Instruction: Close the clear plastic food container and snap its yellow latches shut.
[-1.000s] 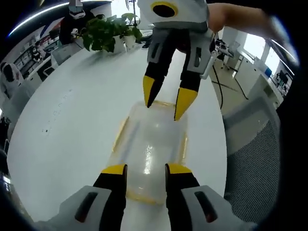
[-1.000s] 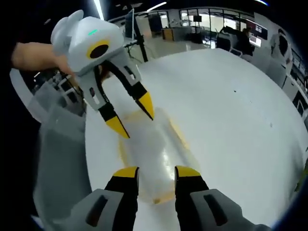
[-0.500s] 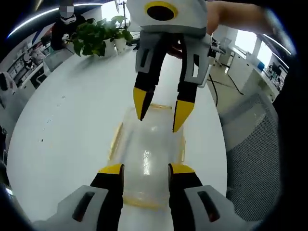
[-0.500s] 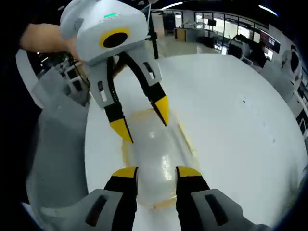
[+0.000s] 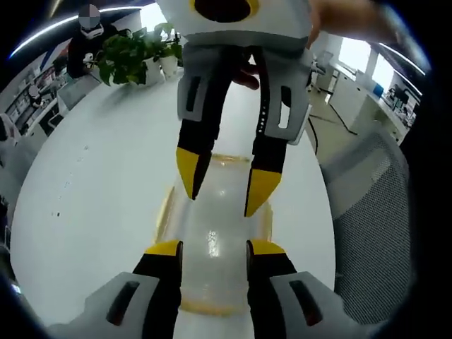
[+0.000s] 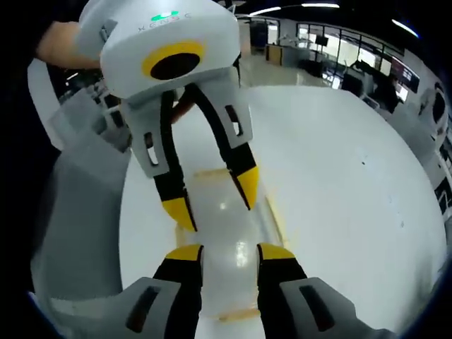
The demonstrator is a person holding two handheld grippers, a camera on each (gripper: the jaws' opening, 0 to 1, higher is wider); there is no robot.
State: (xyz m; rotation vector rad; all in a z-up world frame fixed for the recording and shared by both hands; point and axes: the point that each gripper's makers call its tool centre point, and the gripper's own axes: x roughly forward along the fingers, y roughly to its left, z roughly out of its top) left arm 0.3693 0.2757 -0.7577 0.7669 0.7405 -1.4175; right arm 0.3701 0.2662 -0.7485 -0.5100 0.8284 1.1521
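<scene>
Both claws, left (image 5: 210, 248) and right (image 6: 226, 253), closed in over the container (image 5: 215, 233), jaws apart, empty.

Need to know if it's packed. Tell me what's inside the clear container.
Through the lid of the clear container, just glare and white table show; no food visible. Both open grippers' jaws cover parts of it.

Table: white round top (image 5: 92, 205), bare and glossy across its surface.
Plants: leafy green potted plants (image 5: 131, 56) at the table's far edge in the left gripper view, one in a white pot (image 5: 169, 67).
Chair: grey mesh-backed chair (image 5: 374, 233) just beside the table's edge.
Cable: dark cord (image 5: 316, 134) trailing on the floor near the chair.
Background: open office with desks and ceiling strip lights (image 6: 268, 10); a seated person (image 5: 83, 46) behind the plants.
</scene>
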